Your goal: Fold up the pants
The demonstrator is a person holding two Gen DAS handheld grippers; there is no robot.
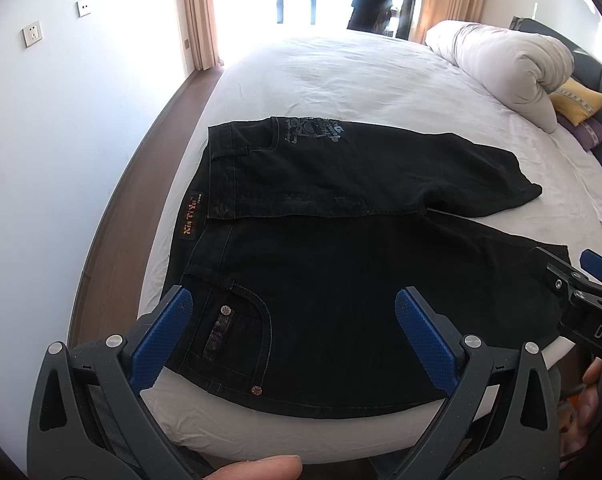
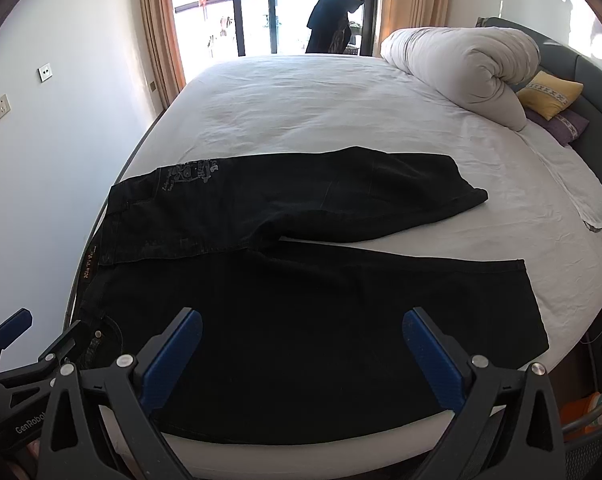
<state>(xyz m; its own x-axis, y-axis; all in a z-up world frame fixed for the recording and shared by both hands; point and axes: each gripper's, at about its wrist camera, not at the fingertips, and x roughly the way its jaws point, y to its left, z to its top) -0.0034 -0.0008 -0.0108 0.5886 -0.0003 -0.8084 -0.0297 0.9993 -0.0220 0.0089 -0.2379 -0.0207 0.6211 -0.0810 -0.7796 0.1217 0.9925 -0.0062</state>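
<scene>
Black denim pants [image 1: 321,248] lie spread flat on the white bed [image 1: 341,76], waistband to the left, both legs running right and parted in a V. They also show in the right wrist view [image 2: 301,300]. My left gripper [image 1: 293,312] is open and empty, hovering over the near hip pocket. My right gripper [image 2: 301,332] is open and empty, over the near leg. The right gripper shows at the right edge of the left wrist view [image 1: 581,280]. The left gripper shows at the lower left of the right wrist view [image 2: 25,340].
A rolled white duvet [image 2: 461,68] and yellow [image 2: 549,94] and purple pillows [image 2: 561,124] sit at the bed's far right by the grey headboard. A white wall [image 1: 41,140] and wood floor strip [image 1: 141,168] run along the left. A curtained window stands behind.
</scene>
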